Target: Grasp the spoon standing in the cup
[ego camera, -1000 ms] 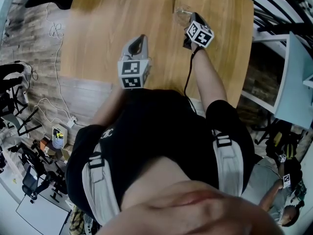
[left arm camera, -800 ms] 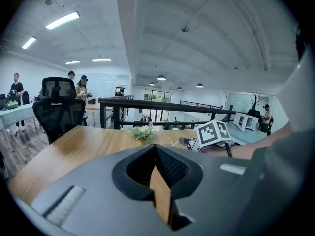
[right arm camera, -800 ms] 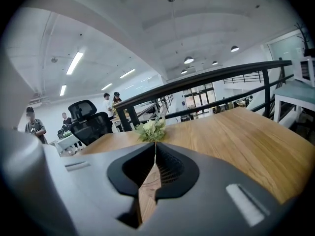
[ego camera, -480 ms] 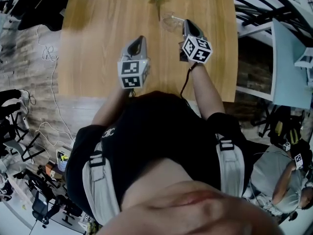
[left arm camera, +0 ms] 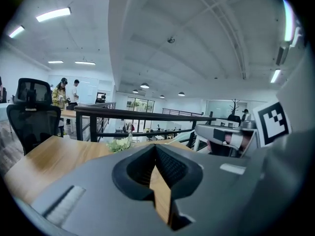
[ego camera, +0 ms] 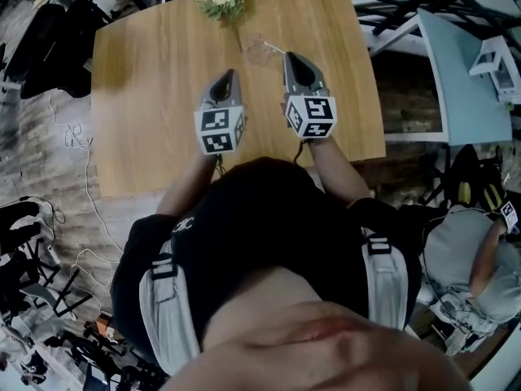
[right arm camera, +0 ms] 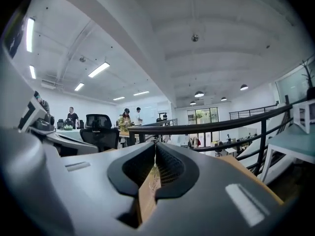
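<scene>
A clear glass cup (ego camera: 257, 53) stands on the wooden table (ego camera: 146, 96) near its far edge, and a thin spoon (ego camera: 275, 48) leans out of it to the right. My right gripper (ego camera: 291, 55) hovers just right of the cup, its tip close to the spoon handle, jaws shut on nothing. My left gripper (ego camera: 226, 73) hovers to the cup's near left, also shut and empty. In the left gripper view the left gripper (left arm camera: 155, 149) has its jaws meeting at the tip. The right gripper (right arm camera: 155, 145) looks the same in its own view, and the cup is not clearly visible there.
A small pot of flowers (ego camera: 220, 2) sits at the table's far edge, just beyond the cup. A black railing (ego camera: 391, 23) and a pale blue desk (ego camera: 468, 80) lie to the right. A seated person (ego camera: 464, 259) is at lower right. Cables (ego camera: 77, 137) trail on the floor at left.
The head view has swung, so the table, cup and flowers sit lower and further left in frame. My right gripper has stayed beside the cup, a little further from it. Both jaws stay shut.
</scene>
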A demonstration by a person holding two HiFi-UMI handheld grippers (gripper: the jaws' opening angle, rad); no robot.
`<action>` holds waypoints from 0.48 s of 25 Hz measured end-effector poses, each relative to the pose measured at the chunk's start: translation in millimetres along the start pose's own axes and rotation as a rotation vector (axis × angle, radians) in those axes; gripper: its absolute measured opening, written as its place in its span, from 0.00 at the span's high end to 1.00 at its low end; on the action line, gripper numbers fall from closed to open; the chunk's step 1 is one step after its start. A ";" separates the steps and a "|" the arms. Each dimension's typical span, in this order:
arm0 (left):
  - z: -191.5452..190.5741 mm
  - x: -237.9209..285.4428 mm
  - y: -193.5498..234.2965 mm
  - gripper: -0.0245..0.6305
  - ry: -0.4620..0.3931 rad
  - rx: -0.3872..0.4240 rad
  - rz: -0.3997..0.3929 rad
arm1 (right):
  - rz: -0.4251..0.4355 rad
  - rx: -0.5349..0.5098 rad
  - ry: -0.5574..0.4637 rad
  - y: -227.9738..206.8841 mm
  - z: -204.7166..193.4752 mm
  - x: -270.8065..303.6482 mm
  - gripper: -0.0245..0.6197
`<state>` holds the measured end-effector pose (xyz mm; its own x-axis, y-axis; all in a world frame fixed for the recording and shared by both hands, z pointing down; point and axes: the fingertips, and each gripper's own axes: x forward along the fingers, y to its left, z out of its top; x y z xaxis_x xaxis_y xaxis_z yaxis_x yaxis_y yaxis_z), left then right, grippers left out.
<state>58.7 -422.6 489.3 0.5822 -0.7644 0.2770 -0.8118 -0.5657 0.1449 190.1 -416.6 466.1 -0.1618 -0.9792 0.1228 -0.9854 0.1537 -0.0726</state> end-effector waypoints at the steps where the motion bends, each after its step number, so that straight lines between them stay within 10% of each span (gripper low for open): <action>1: 2.3 1.1 -3.1 0.94 -0.007 0.006 -0.010 | -0.011 -0.017 -0.015 1.4 4.2 -6.2 0.95; 12: 2.8 -4.0 -24.6 0.94 -0.007 0.033 -0.058 | -0.078 -0.010 -0.058 -1.4 16.8 -43.4 0.95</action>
<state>76.5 -406.5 481.9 0.6289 -0.7318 0.2624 -0.7745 -0.6192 0.1293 199.4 -376.6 444.3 -0.0816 -0.9942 0.0701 -0.9954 0.0778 -0.0551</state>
